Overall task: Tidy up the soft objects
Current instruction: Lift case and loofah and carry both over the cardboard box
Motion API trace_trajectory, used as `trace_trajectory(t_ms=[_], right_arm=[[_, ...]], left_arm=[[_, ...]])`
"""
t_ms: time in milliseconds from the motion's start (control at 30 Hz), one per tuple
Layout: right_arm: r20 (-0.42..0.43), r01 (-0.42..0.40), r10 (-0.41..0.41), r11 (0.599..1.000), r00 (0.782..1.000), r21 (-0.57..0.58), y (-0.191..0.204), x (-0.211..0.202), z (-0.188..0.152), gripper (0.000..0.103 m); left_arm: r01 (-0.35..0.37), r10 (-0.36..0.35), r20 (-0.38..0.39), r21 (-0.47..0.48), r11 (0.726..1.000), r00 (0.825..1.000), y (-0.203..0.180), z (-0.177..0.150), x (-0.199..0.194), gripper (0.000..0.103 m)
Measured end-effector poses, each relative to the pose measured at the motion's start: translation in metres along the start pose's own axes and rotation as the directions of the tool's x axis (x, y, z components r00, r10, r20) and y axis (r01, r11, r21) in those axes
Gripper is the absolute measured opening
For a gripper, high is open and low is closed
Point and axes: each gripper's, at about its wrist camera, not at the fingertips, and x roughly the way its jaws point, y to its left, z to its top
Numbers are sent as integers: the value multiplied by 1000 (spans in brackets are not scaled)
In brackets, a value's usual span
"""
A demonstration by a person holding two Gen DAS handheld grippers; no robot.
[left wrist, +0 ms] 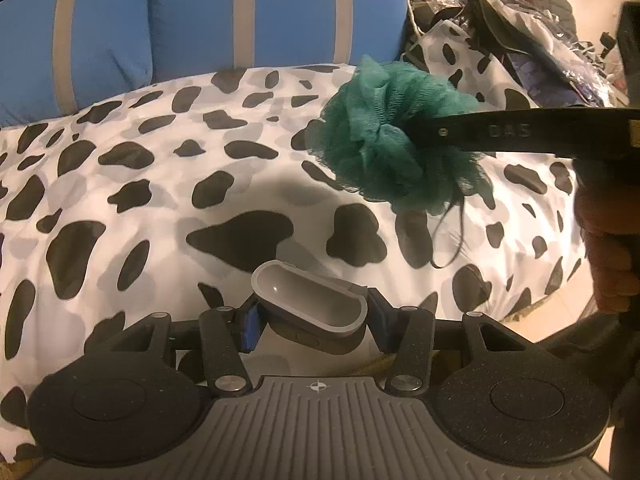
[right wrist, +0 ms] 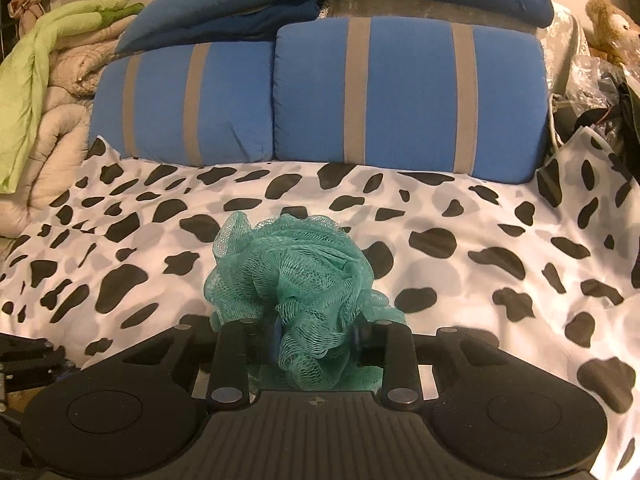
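My left gripper (left wrist: 312, 326) is shut on a grey silicone earbud-case cover (left wrist: 310, 306), held above the cow-print bedspread (left wrist: 120, 200). My right gripper (right wrist: 316, 344) is shut on a teal mesh bath pouf (right wrist: 294, 276), held above the same bedspread (right wrist: 440, 240). In the left wrist view the pouf (left wrist: 384, 140) hangs at the upper right, pinched by a right gripper finger (left wrist: 520, 132), with its dark cord loop dangling below.
Blue pillows with grey stripes (right wrist: 400, 96) lean at the back of the bed, darker blue bedding on top. A green and beige blanket pile (right wrist: 44, 92) lies at the left. A plush toy (right wrist: 608, 28) and plastic-bag clutter (right wrist: 592, 92) sit at the right.
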Motion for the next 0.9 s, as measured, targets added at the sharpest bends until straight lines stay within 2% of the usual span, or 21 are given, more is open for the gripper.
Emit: trace_trajectory(t_ms=[533, 900], right_arm=[[-32, -80, 81, 996, 996, 32, 16, -61, -37, 34], [-115, -128, 139, 987, 984, 97, 14, -84, -64, 34]], left_arm=[[11, -10, -43, 12, 1000, 999, -8, -27, -14, 50], [70, -78, -146, -60, 996, 986, -2, -46, -12, 52]])
